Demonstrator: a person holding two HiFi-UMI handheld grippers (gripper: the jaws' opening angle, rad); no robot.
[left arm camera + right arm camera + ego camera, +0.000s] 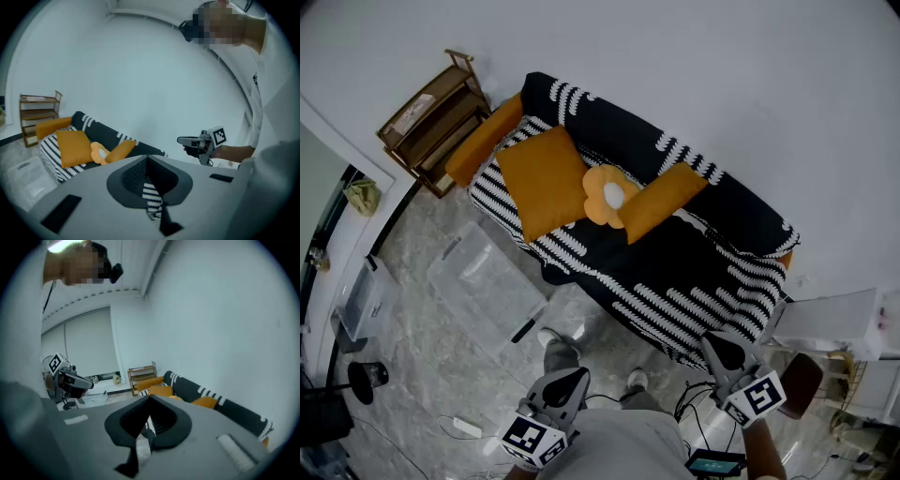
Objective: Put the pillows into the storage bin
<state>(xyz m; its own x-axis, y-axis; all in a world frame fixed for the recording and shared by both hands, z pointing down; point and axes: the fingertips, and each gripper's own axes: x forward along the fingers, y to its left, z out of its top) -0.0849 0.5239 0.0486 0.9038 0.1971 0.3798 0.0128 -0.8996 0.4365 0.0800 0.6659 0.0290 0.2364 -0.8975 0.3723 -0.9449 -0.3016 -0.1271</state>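
- The task had not started: none of the pillows was in the storage bin (487, 292), which stood clear-walled and apparently empty on the floor at centre left of the head view, just beside the sofa (694, 272).
- All the pillows lay on the sofa seat in the upper middle of that view, well apart from both grippers, so every pick and every drop was left to do.
- The left gripper (570, 382), at the bottom left of centre, had its jaws together with nothing between them.
- The right gripper (719, 349), at the lower right, was likewise closed and carried nothing.
- Pillows counted, three:
  - one large square orange pillow (542, 180);
  - one flower-shaped pillow (607, 195) touching it;
  - one oblong orange pillow (661, 199) leaning to the flower's right.
- One orange bolster (483, 141) sat at the sofa's upper-left end; it was probably the sofa's own arm, though that could not be told for sure.
- Bins: one large clear one, plus one smaller lidded box (364, 298) at the left edge.
- One wooden shelf (431, 112) stood in the upper left.
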